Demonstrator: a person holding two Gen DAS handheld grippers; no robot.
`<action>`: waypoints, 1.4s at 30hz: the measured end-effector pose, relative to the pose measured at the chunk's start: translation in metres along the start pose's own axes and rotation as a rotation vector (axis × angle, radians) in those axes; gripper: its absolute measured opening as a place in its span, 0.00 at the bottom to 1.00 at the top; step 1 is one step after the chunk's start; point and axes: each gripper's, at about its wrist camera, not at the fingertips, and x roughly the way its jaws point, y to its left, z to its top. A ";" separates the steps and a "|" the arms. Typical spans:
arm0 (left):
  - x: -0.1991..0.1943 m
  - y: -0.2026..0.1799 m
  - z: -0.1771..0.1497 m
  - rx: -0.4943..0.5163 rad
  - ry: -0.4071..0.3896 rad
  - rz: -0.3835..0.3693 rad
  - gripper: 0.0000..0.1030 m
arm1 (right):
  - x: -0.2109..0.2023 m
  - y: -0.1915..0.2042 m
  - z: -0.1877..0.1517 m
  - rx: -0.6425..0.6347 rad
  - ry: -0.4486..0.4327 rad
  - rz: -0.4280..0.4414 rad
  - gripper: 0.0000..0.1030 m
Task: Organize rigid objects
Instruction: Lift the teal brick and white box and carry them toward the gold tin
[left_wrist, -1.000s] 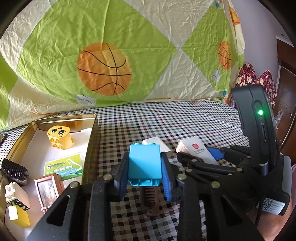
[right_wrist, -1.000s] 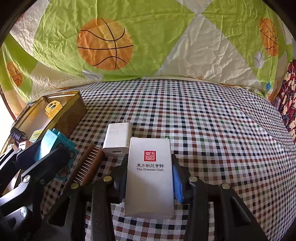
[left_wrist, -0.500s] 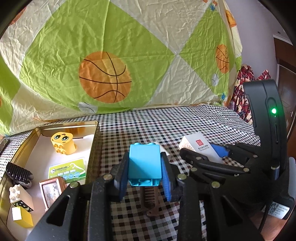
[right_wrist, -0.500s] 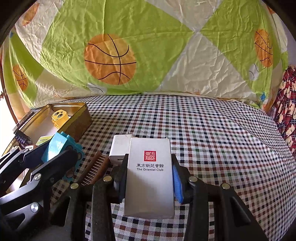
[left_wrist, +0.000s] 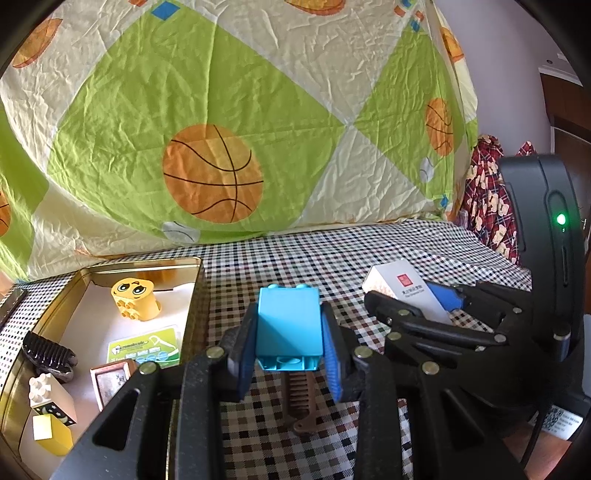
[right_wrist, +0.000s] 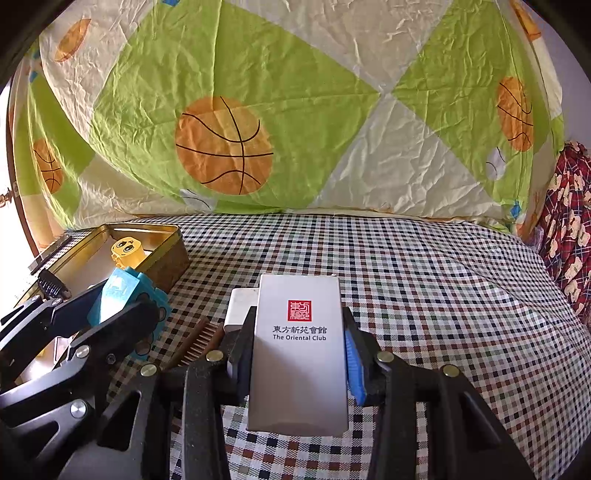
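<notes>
Two grippers: both loaded, raised over the checked cloth (right_wrist: 424, 280).
Left gripper (left_wrist: 289, 345): clamped on blue block (left_wrist: 289, 326), beside gold tin (left_wrist: 194, 295).
Right gripper (right_wrist: 299, 354): clamped on white box (right_wrist: 298, 354).
Brown comb (left_wrist: 299, 397): on cloth, beneath block.

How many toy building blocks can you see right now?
4. A blue block is clamped in the left hand-held gripper. Three lie in the gold tin: a yellow face block at the back, a white-and-black block and a yellow block near the front. Others may be hidden.
</notes>
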 end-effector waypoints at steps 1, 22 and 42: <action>-0.001 0.000 0.000 0.000 -0.003 0.001 0.30 | 0.000 0.000 0.000 0.001 -0.001 0.000 0.42; -0.018 0.000 -0.002 0.001 -0.084 0.037 0.30 | -0.025 -0.002 -0.003 0.008 -0.121 -0.005 0.42; -0.036 0.004 -0.006 -0.005 -0.144 0.060 0.30 | -0.047 0.000 -0.009 0.003 -0.224 -0.012 0.42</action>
